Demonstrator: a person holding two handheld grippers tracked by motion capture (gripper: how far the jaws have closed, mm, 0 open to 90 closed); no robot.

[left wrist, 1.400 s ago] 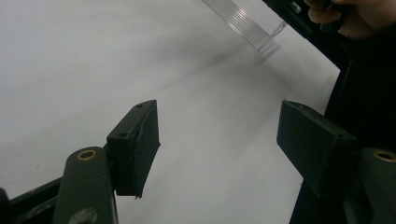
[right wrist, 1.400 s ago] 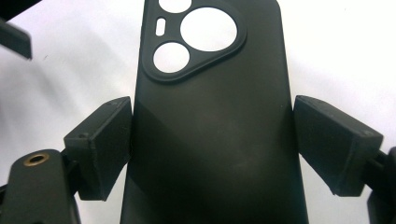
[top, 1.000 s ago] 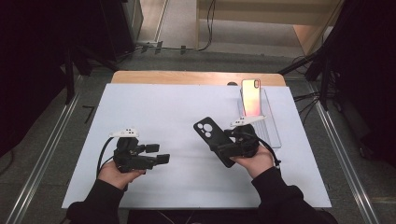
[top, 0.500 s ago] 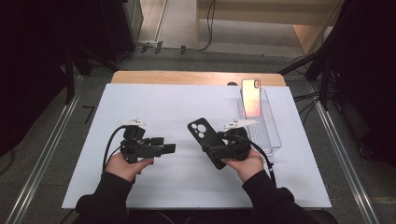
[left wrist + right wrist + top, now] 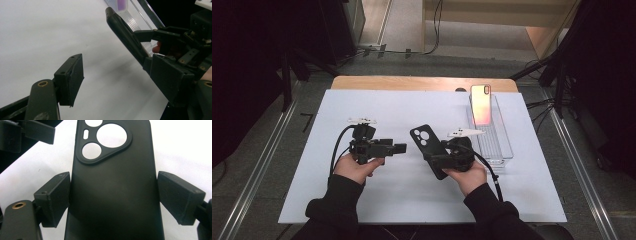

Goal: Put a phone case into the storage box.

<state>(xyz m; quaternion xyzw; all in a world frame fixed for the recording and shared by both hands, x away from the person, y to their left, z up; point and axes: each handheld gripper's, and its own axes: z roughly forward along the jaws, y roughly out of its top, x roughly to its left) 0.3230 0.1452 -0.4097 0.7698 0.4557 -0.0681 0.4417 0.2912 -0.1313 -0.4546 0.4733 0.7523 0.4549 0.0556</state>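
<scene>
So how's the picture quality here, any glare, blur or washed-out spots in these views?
High view: sharp enough, dark surroundings, the phone in the clear tray glows orange. Left gripper view: the white mat is overexposed and soft, the near tong pad crisper. Right gripper view: the mat blows out to pure white through the camera cutouts of the black case.

Black phone case (image 5: 125, 35) held edge-on by right hand-held gripper (image 5: 160, 50).

Phone case (image 5: 112, 195) is showing as matt black, smooth plastic. Gripper pads (image 5: 53, 197) are looking like dull black plastic. Far right, tray (image 5: 499, 147) is appearing clear, glossy plastic; table sheet (image 5: 362, 200) is reading matt white.
</scene>
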